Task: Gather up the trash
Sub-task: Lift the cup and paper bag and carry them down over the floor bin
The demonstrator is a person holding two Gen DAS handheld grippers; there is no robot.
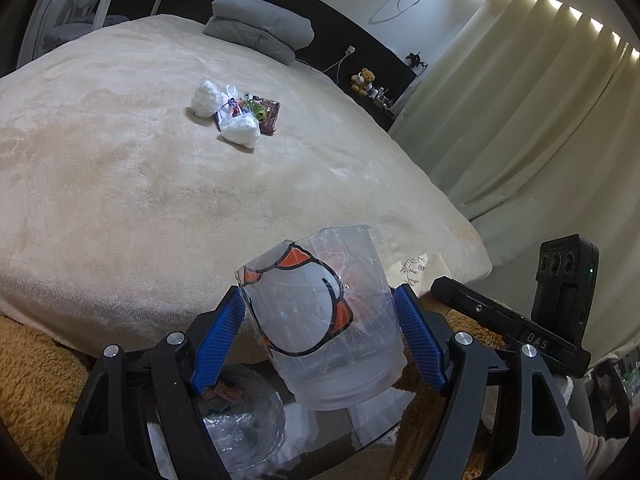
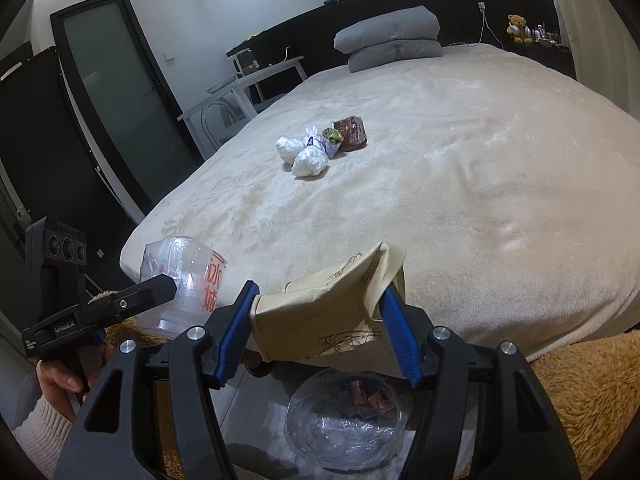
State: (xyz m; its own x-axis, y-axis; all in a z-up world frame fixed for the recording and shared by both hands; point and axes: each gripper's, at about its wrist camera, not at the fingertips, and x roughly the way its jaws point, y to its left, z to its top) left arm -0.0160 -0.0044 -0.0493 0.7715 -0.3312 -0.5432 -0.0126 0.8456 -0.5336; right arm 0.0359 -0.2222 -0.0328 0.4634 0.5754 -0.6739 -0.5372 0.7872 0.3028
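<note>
Two grippers [image 1: 320, 320] [image 2: 318, 320], cup [image 1: 320, 320] and bag [image 2: 332, 320]

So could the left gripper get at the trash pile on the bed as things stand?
Probably not yet: the left gripper is shut on a plastic cup, and the trash pile lies far up the bed. Nothing blocks the way.
</note>
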